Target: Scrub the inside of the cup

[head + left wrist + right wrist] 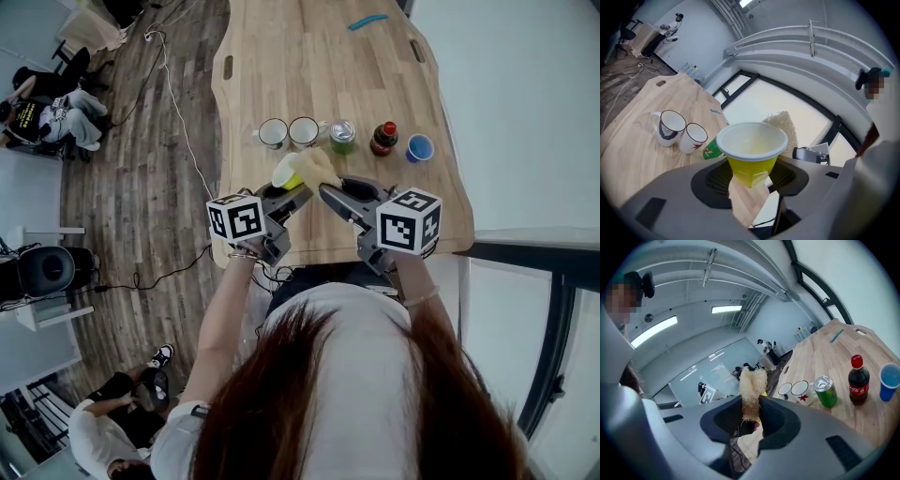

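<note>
Left gripper (750, 174): jaws set fairly wide and clamped on the lower wall of a yellow disposable cup (751, 143) with a white inside, its mouth tipped up.
Right gripper (750, 405): jaws narrowed onto the lower end of a straw-coloured fibrous scrubber (751, 384), whose free end sticks out past the tips.
Cup: held up off the pale wooden table (319, 66), over its near edge.
Scrubber, relative to the cup: just beside the rim, outside it; nothing is in the mouth yet.
Beyond the cup: two white mugs (273, 133), a green can (342, 137), a dark cola bottle (382, 139) and a blue cup (420, 147), well apart from it.
Risk, cup: the thin wall looks likely to buckle or slip from the low grip if the scrubber pushes hard.
Risk, scrubber: pinched at one end only, it may bend against the rim or pull loose.
</note>
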### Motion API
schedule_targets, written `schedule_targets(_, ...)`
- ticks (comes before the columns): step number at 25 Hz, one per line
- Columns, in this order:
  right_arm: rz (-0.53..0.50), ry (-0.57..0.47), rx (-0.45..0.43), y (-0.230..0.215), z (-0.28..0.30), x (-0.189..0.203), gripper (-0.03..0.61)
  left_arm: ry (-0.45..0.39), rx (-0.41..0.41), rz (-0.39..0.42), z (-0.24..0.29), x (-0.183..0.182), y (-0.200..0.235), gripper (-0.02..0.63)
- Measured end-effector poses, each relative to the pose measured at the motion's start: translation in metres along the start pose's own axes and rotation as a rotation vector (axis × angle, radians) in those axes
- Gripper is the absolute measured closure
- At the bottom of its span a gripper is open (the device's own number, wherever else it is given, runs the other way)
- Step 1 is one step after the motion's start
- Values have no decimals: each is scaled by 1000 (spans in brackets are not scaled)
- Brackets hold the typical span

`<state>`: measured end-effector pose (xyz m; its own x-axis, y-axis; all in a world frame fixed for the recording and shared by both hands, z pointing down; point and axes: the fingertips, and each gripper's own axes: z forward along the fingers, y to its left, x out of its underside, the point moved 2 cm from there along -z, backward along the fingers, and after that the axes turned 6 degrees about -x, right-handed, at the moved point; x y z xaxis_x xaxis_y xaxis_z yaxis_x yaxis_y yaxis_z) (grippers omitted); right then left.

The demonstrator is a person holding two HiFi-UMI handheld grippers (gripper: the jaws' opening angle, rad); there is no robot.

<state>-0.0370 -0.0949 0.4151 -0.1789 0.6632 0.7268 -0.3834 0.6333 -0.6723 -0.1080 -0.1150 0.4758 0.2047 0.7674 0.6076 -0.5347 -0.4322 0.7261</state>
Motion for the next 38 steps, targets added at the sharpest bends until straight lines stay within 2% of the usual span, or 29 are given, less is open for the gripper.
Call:
schedule_targets(10, 46, -19, -50, 0, -6, -7, 469, 21, 151, 5, -3, 1, -15, 374)
schedule_targets(17, 104, -23, -123, 4, -10, -12, 469, 31, 306, -30, -9, -1, -32, 374)
schedule_targets(38, 235, -51, -260, 7, -20, -16, 469, 102, 539, 5, -25, 1, -60, 373)
